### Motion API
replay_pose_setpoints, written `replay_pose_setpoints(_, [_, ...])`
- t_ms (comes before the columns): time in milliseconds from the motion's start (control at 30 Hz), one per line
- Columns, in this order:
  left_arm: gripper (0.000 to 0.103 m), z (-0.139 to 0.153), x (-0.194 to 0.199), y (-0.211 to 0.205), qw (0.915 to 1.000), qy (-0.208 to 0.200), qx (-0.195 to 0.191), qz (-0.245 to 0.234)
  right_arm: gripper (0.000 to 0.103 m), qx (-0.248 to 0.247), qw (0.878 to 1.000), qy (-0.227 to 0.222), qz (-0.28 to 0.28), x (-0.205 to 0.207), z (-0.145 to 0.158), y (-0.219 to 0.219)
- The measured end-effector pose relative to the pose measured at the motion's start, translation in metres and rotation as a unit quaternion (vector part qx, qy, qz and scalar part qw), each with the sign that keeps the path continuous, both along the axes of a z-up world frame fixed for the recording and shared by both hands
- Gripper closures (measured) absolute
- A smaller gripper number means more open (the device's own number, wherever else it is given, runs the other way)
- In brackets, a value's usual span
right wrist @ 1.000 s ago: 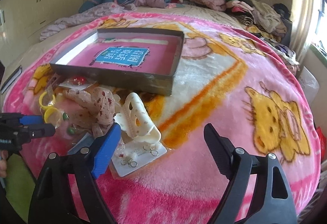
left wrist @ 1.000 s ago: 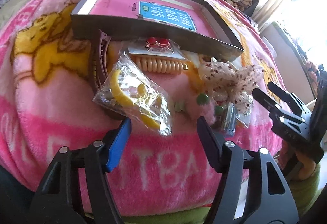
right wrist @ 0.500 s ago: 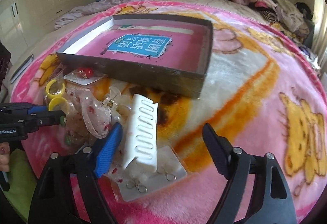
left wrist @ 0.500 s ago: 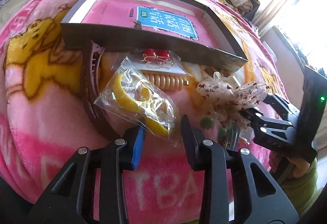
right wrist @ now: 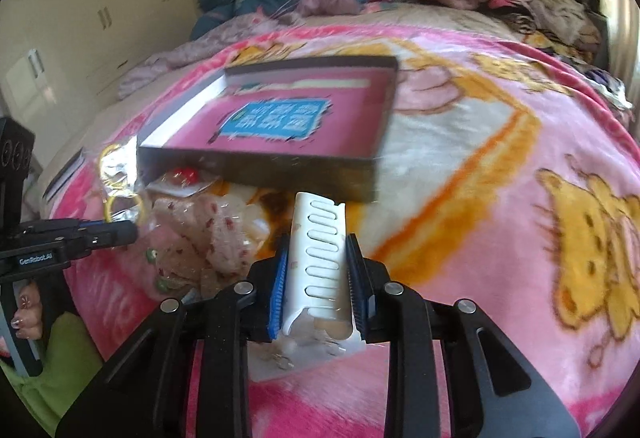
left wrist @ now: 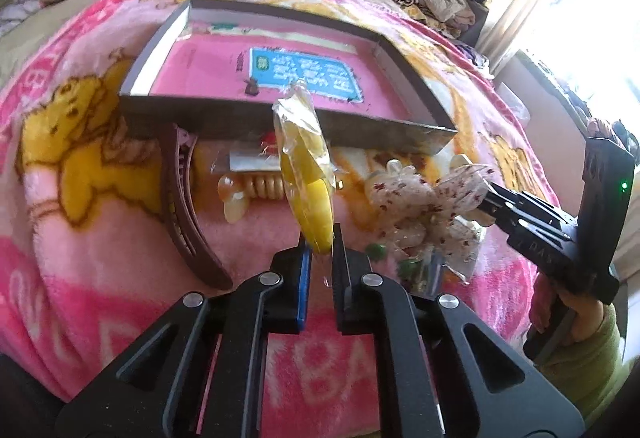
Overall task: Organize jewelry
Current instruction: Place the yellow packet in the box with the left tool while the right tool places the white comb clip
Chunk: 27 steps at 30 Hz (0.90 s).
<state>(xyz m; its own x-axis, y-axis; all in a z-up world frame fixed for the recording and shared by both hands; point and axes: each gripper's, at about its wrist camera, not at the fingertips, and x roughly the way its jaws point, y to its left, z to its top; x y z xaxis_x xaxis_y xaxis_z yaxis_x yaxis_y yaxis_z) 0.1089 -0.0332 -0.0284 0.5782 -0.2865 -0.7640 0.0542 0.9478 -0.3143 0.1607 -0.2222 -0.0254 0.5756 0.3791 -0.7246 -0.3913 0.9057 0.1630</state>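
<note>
Yellow bangle bag (left wrist: pixel 306 174) edge-on at left; white clip (right wrist: pixel 318 258) only at right.

Box (left wrist: pixel 280 118) on blanket (left wrist: pixel 80 238), far side. Headband (left wrist: pixel 180 206) before its left corner. Coil tie (left wrist: pixel 260 186) right of headband.

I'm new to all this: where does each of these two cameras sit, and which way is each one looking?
Left wrist view: sits on the left gripper, looking down along its fingers at a clear bag of yellow hoops pinched between them; the right gripper and a hand show at right.
Right wrist view: sits on the right gripper, looking down at a white hair clip in its jaws; the left gripper and fingers show at left.
Shared: the pink-lined box and the pink blanket.
</note>
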Motion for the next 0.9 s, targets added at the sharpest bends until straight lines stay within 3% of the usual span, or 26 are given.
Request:
replay_pose_setpoints(333, [0.099,0.028,0.009,0.009,0.9994,-0.034,-0.004,-0.009,0.077,-0.002,0.998,-0.027,-0.058,-0.006,0.026,-0.032])
replay_pose_setpoints(900, [0.099,0.050,0.070,0.060,0.9985,-0.053,0.007,0.015,0.077,-0.005,0.998,-0.065,-0.023,0.045,0.058,0.028])
